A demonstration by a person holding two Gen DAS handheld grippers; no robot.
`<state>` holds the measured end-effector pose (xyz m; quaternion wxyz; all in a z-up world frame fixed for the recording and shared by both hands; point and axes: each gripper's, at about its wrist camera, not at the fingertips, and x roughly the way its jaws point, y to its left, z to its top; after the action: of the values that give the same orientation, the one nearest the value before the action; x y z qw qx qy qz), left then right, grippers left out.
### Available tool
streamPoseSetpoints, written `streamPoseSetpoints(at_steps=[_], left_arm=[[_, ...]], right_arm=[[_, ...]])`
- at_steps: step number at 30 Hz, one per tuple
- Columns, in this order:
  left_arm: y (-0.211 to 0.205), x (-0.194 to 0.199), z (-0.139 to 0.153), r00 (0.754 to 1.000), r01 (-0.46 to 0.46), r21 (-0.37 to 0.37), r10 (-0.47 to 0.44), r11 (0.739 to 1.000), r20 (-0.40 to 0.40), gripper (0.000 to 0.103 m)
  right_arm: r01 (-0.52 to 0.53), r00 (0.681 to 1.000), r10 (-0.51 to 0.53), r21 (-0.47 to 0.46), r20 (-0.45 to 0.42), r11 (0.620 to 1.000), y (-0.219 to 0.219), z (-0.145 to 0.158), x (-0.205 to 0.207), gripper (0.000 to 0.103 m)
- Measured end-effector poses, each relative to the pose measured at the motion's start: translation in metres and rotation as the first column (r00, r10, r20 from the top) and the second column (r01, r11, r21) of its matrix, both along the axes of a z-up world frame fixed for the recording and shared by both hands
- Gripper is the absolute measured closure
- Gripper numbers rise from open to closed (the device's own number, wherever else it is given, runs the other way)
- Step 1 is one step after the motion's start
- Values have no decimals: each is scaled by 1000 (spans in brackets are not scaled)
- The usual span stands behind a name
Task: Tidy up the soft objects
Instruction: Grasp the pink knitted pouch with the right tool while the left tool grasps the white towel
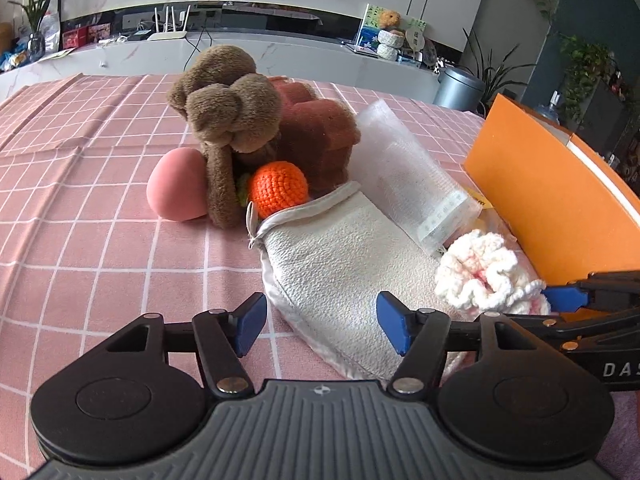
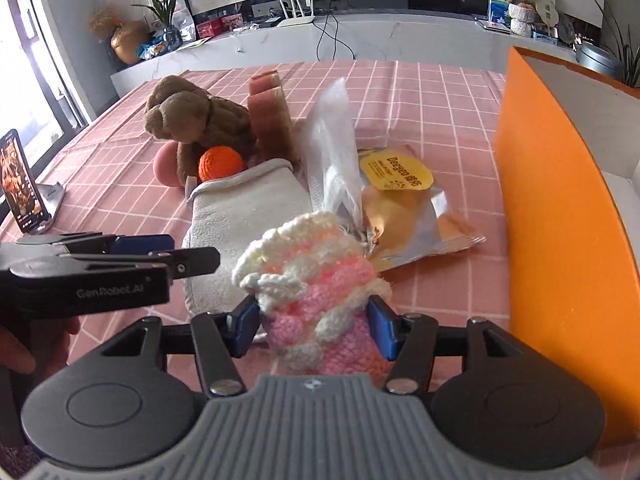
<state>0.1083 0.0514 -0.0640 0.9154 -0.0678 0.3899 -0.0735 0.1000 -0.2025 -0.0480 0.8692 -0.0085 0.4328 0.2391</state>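
My right gripper is shut on a pink and cream crocheted piece, which also shows in the left wrist view, held just above the pink checked tablecloth. My left gripper is open and empty over a white quilted mitt. Behind the mitt lie a brown plush bear, an orange crocheted ball, a pink soft ball, a reddish-brown sponge block and a clear bubble-wrap bag.
An orange box stands open at the right, close to my right gripper. A yellow-labelled snack packet lies by the bubble wrap. A phone on a stand sits at the table's left edge.
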Motion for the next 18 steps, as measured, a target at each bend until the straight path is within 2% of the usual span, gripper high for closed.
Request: streamPoseSetpoints(at_steps=[5, 7, 10, 11, 13, 18], left_arm=[[-6, 4, -5, 1000, 17, 20, -17, 1000, 14, 28], [-9, 4, -5, 999, 29, 29, -29, 999, 19, 37], [-10, 2, -5, 999, 45, 20, -45, 999, 25, 59], [-10, 0, -5, 999, 43, 15, -43, 999, 26, 60], [-9, -3, -5, 999, 46, 4, -46, 999, 26, 69], [-6, -11, -1, 999, 55, -73, -54, 996, 7, 68]], right_arm=[[-23, 1000, 23, -15, 6, 1000, 9, -1, 0, 48], [-24, 1000, 24, -5, -13, 1000, 10, -4, 1, 49], [-21, 1000, 21, -2, -15, 1000, 10, -7, 0, 49], [-21, 1000, 21, -2, -16, 1000, 10, -7, 0, 49], [-18, 1000, 18, 5, -21, 1000, 9, -8, 0, 49], [-14, 999, 15, 20, -30, 1000, 6, -8, 1, 49]])
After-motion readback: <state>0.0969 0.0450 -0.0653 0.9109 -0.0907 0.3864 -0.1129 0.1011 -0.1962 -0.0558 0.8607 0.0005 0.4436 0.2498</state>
